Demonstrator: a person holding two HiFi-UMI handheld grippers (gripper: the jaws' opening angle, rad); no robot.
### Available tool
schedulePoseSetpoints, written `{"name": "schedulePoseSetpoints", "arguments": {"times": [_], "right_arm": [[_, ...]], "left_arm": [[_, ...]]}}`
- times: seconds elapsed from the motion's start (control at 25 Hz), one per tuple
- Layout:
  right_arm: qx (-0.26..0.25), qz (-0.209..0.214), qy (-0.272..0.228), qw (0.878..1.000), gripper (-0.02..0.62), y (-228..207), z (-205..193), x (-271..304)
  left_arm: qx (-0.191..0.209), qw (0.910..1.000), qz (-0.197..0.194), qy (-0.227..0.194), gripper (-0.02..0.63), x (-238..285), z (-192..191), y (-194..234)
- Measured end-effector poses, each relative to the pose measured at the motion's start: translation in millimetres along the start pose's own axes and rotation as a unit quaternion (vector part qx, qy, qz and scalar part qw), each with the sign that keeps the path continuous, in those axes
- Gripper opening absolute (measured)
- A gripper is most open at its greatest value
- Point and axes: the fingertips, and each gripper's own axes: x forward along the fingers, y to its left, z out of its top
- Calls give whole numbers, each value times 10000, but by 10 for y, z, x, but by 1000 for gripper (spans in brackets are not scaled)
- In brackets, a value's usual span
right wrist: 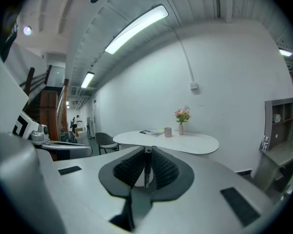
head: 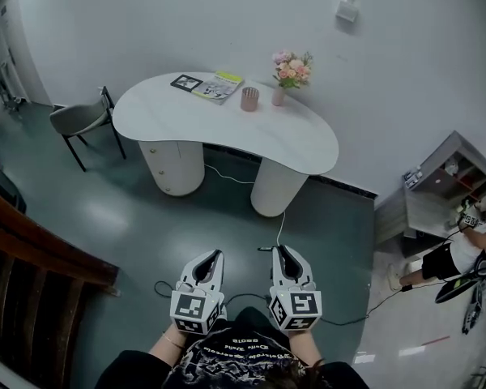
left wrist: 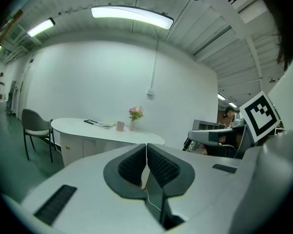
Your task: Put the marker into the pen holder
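the marker (right wrist: 147, 165) stands upright, pinched in the narrow jaws of the right gripper (right wrist: 147, 150), low centre of its view. the pink pen holder (head: 249, 98) sits on the white table (head: 227, 132), upper centre, well apart. probably best to walk close, grip firmly, and tip the marker over the holder's mouth before releasing. the left gripper (left wrist: 146, 146) is closed and empty. only the right gripper view shows the marker. only the head view shows the floor between.

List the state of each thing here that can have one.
left gripper: shut, nothing in it.
right gripper: shut on the marker.
marker: clamped in the right gripper, not yet in the pen holder.
pen holder: upright on the table; contents too small to tell.
vase: upright on the table, holding flowers.
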Motion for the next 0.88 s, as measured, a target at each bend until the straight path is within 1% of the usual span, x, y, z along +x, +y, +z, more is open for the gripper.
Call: {"name": "schedulePoseSetpoints", "arguments": {"times": [0.2, 0.36, 0.48, 0.64, 0.88], "right_arm": [[60, -30, 42, 10000, 64, 45, -50, 88], [109, -42, 82, 9999, 64, -58, -78, 230], [79, 44, 62, 9999, 64, -114, -46, 406], [8, 165, 42, 9999, 64, -278, 37, 704], [-52, 419, 86, 9991, 64, -616, 184, 1244]], "left_arm": [[-8, 9999, 59, 88, 26, 31, -56, 178], [-13, 9999, 83, 87, 26, 168, -55, 239], [-67, 9998, 176, 110, 26, 290, -72, 319], [-100, 9995, 273, 103, 26, 562, -27, 382], [-162, 9985, 515, 91, 26, 1102, 122, 482]]}}
